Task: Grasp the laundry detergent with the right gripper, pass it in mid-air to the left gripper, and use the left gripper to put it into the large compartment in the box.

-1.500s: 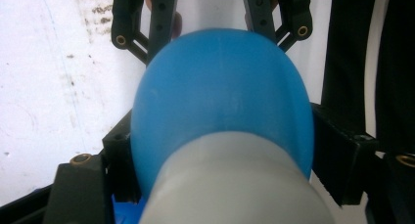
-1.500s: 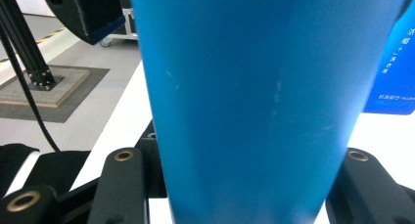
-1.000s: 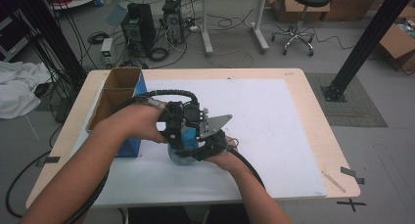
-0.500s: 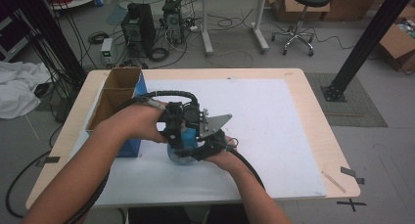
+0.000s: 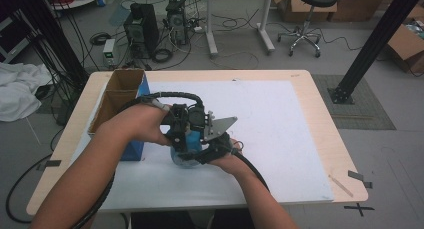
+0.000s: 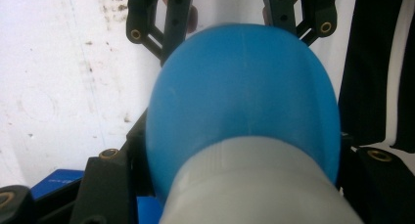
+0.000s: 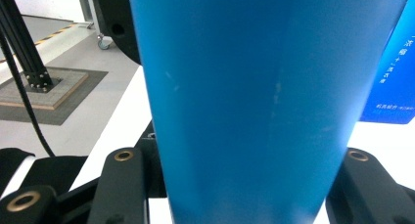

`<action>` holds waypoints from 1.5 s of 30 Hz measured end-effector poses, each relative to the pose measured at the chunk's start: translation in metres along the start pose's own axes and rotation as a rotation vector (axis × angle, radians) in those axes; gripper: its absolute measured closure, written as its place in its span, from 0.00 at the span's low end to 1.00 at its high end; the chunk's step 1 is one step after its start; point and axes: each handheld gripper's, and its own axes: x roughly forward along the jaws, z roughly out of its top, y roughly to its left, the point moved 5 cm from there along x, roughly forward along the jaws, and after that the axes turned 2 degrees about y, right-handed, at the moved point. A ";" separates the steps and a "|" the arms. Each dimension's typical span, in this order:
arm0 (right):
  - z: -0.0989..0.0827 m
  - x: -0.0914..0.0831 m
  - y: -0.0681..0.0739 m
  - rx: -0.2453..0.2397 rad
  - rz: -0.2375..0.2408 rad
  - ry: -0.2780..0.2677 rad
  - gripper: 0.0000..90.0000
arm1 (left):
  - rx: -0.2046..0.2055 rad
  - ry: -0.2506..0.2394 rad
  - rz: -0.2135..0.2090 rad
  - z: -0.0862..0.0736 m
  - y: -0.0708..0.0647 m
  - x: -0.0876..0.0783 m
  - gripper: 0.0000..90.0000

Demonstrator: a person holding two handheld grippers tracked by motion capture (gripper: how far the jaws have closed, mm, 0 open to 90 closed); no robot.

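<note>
A blue bottle (image 5: 181, 158) with a pale grey cap (image 6: 254, 185) stands on the white table cover (image 5: 280, 124) in front of the person. My left gripper (image 5: 187, 136) points down over it. Its jaws have just been closing and now press on the cap (image 6: 240, 190) from both sides. My right gripper (image 5: 202, 151) comes in level from the right and is shut on the bottle's blue body (image 7: 254, 97), which stands between its two black jaws. In the left gripper view the right gripper's fingers (image 6: 166, 18) show beyond the bottle's shoulder (image 6: 244, 87).
An open cardboard box with blue sides (image 5: 122, 89) sits at the table's left edge, close to my left forearm; its blue wall (image 7: 391, 72) is just beyond the bottle. Cables trail from both grippers. Computers (image 5: 142, 21), a stool (image 5: 307, 19) and a black post (image 5: 370, 44) stand beyond the table.
</note>
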 end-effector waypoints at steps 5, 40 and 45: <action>0.000 -0.001 0.001 -0.003 -0.006 0.015 0.48 | -0.002 0.001 -0.006 0.003 0.001 0.000 0.43; 0.002 -0.054 -0.005 0.040 -0.003 0.261 0.00 | -0.105 -0.008 -0.057 -0.003 0.014 -0.015 0.43; -0.002 -0.074 -0.008 0.042 -0.002 0.364 0.00 | -0.193 -0.009 -0.050 -0.009 0.022 -0.026 0.43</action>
